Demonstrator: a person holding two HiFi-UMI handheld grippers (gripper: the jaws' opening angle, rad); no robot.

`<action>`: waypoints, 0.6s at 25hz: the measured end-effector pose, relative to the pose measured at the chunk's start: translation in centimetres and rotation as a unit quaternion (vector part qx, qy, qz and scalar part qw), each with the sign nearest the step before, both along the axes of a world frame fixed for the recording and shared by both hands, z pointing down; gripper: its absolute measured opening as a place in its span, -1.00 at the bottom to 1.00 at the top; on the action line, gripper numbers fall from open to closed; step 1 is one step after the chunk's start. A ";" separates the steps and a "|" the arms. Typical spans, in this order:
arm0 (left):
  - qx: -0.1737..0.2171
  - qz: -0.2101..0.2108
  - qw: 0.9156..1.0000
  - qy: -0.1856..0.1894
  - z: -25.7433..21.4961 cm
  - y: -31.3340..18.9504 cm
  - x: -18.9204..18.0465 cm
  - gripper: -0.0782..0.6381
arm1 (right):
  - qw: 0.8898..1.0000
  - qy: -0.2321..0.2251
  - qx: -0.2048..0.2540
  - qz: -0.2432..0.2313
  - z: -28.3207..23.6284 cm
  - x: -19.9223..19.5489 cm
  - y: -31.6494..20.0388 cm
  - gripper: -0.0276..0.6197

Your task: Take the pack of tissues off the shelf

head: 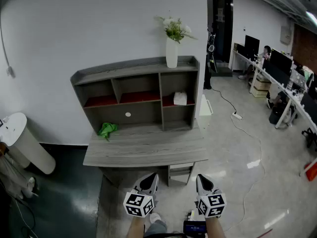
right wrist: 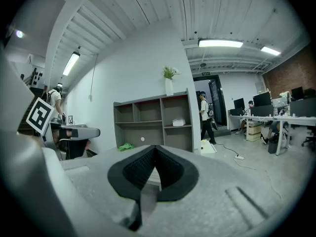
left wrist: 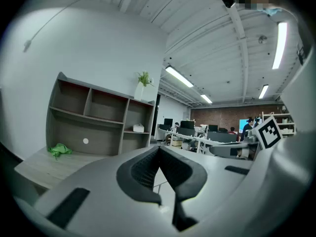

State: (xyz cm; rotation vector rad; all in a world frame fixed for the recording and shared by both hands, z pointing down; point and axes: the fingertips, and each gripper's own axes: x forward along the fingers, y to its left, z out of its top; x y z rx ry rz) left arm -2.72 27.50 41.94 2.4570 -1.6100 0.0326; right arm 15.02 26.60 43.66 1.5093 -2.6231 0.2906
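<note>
Both tongs are pressed together with nothing between them. Our left tongs [head: 148, 183] and right tongs [head: 204, 183] hang low, well short of the worktop [head: 143, 150].

On that worktop stands the shelf [head: 136, 68]. Its left and middle upper compartments show only a red lining. In the right column the pack of tissues [head: 180, 98] sits alone on the middle board. A green cloth [head: 106, 129] lies on the worktop at the shelf's lower left, and a vase [head: 172, 52] stands on top at the right.

Only the right gripper view shows us a person [right wrist: 204, 115] walking just right of the shelf. Bare floor [head: 237, 157] lies between us and the worktop's front edge and runs open to the right.
</note>
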 end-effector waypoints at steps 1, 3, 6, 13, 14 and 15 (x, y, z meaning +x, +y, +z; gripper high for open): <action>0.003 -0.002 1.000 -0.006 0.0 0.0 0.1 -0.76 | 1.000 0.002 0.001 -0.002 -0.1 0.0 0.0 -0.90; 0.011 -0.005 1.000 -0.014 -0.2 -0.1 0.4 -0.76 | 1.000 0.007 0.003 -0.007 -0.3 0.0 -0.1 -0.90; 0.018 -0.004 1.000 -0.003 -0.9 -0.3 0.7 -0.77 | 1.000 0.015 0.013 -0.014 -1.0 0.0 -0.3 -0.90; 0.014 -0.017 0.999 0.024 -1.2 -0.2 0.1 -0.76 | 1.000 -0.011 0.012 -0.006 -1.0 1.0 -0.5 -0.90; 0.013 -0.018 1.000 0.017 -1.1 -0.1 -0.1 -0.76 | 1.000 -0.015 0.011 -0.007 -0.9 1.0 -0.6 -0.90; 0.012 -0.020 1.000 0.009 -0.9 -0.2 -0.3 -0.76 | 1.000 -0.017 0.009 -0.007 -0.7 0.9 -0.8 -0.90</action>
